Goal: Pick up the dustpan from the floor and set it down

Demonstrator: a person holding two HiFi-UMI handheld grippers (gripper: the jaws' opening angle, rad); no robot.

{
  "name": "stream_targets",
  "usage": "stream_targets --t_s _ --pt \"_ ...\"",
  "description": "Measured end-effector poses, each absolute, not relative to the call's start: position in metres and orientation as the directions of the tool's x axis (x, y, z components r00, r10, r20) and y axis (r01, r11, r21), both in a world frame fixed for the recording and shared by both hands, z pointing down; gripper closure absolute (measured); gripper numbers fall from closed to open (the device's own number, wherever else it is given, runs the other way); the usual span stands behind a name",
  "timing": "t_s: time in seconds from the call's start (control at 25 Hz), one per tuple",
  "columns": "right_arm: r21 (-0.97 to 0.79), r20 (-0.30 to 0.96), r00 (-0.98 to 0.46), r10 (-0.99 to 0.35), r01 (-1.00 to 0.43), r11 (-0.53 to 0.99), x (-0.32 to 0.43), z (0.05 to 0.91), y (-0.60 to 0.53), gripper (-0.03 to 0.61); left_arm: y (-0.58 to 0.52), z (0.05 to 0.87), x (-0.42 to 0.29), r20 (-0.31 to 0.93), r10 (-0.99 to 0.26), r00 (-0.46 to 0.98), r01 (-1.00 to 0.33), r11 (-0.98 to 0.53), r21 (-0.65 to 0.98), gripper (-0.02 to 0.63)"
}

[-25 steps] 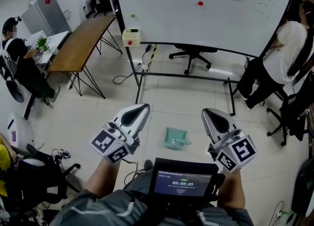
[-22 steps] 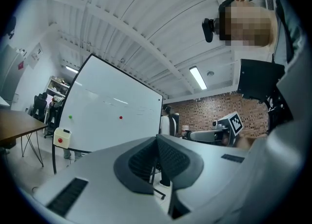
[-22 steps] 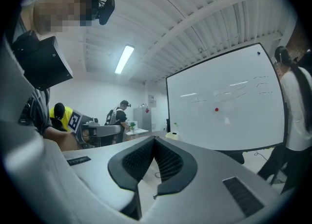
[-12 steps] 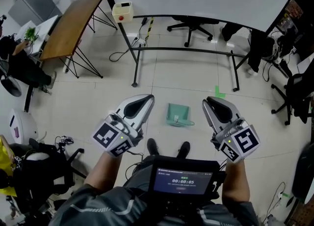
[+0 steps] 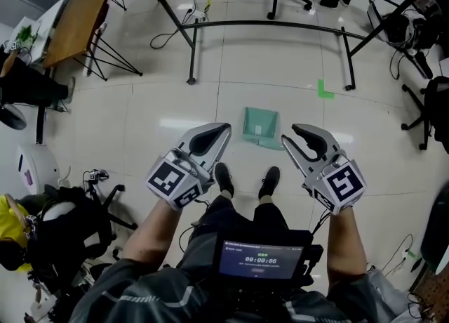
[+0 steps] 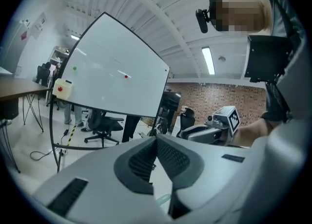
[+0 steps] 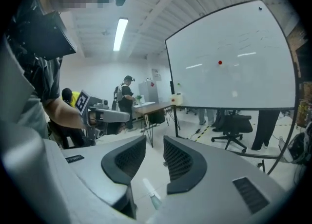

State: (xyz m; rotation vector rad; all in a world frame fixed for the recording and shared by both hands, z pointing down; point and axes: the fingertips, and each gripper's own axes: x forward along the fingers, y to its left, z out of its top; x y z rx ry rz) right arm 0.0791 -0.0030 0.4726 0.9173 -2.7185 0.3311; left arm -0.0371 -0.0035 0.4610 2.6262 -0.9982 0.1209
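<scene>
I see the green dustpan (image 5: 259,126) lying flat on the floor (image 5: 140,118), a little ahead of my two claws and between them, touching neither. My left claw (image 5: 224,128) is pressed together and holds nothing. My right claw (image 5: 289,133) is opening, and nothing is in its gap.

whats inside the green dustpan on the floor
The dustpan looks empty apart from a pale patch at its middle, too small to identify. Nothing covers its inside in the head view.
</scene>
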Motion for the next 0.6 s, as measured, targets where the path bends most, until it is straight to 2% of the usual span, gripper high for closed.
stream_targets --t_s 0.12,0.24,0.32,0.48,0.6 --pt "-0.154 0.340 -0.786 -0.517 -0.588 0.794 0.076 0.529 -0.005 0.420 -0.009 0.514 -0.034 0.239 -0.619 0.748 -0.663 -0.684 0.305 0.583" --pt "-0.171 0.386 -0.786 -0.483 -0.576 0.800 0.073 0.586 -0.007 0.419 -0.013 0.562 -0.030 0.275 -0.594 0.756 -0.654 -0.677 0.337 0.583" --pt "-0.176 0.421 -0.791 -0.444 -0.551 0.815 0.068 0.622 -0.008 0.382 -0.017 0.594 -0.030 0.295 -0.592 0.750 -0.661 -0.664 0.348 0.583" --pt "-0.156 0.500 -0.786 -0.364 -0.496 0.854 0.057 0.693 -0.007 0.351 -0.026 0.650 -0.030 0.326 -0.582 0.745 -0.667 -0.653 0.359 0.583" --pt "-0.152 0.554 -0.768 -0.320 -0.472 0.868 0.061 0.747 -0.003 0.347 -0.025 0.696 -0.026 0.349 -0.575 0.740 -0.672 -0.649 0.357 0.583"
